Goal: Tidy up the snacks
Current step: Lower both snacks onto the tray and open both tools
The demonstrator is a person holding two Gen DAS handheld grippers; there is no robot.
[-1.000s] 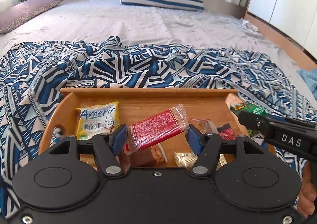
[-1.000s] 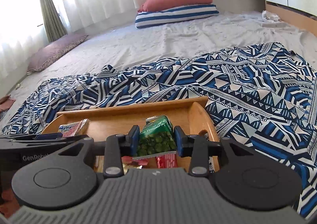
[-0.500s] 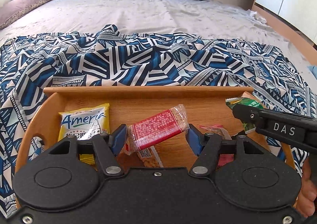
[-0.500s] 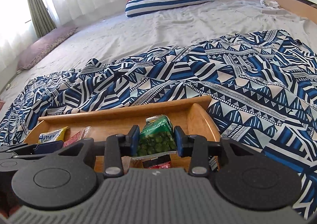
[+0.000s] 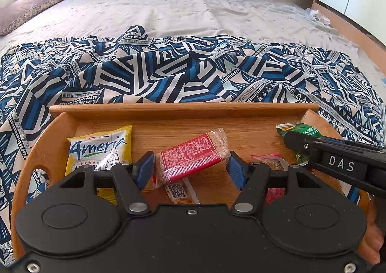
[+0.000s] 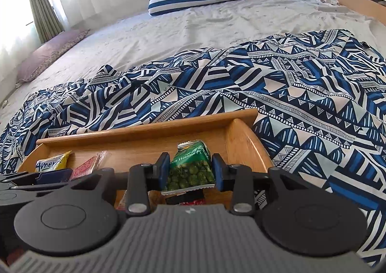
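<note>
Now lower over the wooden tray (image 5: 183, 110), left tool (image 5: 190, 166) pinching the red bar (image 5: 193, 156), right tool (image 6: 190, 171) pinching the green pea packet (image 6: 190, 166), ready for release.

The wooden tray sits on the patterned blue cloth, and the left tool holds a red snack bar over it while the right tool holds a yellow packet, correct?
Nearly. The right tool holds a green pea packet, not a yellow one, as the right wrist view shows. The yellow packet lies in the wooden tray. The left tool does hold the red snack bar.
</note>
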